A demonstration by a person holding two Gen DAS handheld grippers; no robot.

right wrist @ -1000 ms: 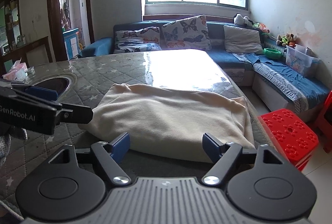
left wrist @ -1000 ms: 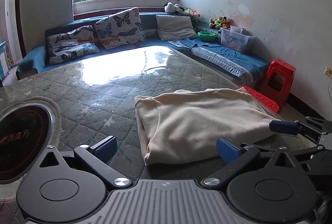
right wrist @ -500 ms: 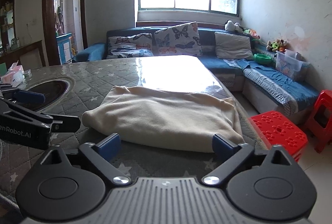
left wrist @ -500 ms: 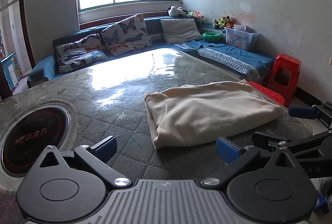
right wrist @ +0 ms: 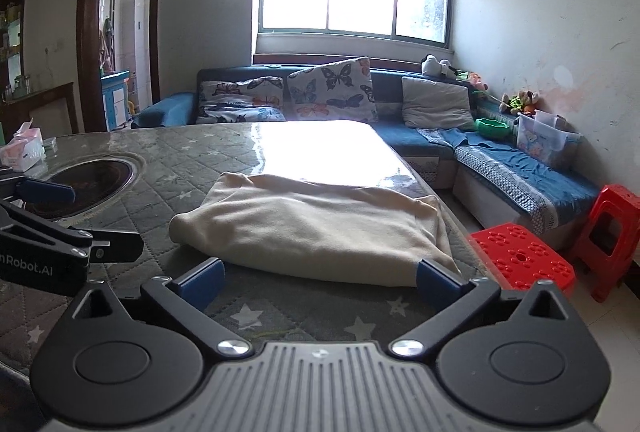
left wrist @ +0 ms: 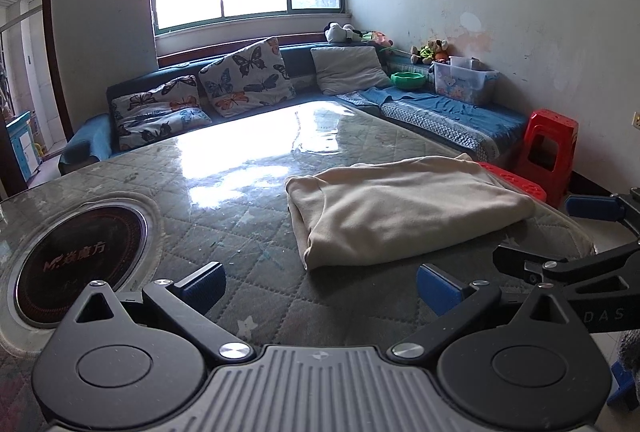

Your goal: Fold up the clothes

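Observation:
A cream garment (left wrist: 404, 209) lies folded into a flat rectangle on the grey quilted table (left wrist: 256, 252), near its right edge; it also shows in the right wrist view (right wrist: 316, 228). My left gripper (left wrist: 320, 286) is open and empty, held back from the garment's near left corner. My right gripper (right wrist: 318, 278) is open and empty, just short of the garment's near edge. Each gripper shows at the side of the other's view.
A round induction hob (left wrist: 80, 262) is set into the table at the left. A tissue pack (right wrist: 22, 151) sits at the far left. Red plastic stools (right wrist: 524, 256) stand off the table's right edge. A blue corner sofa (left wrist: 440, 111) with cushions runs behind.
Both grippers have pulled back and risen away from the folded garment. The right gripper's jaws have opened wider. The garment has not moved.

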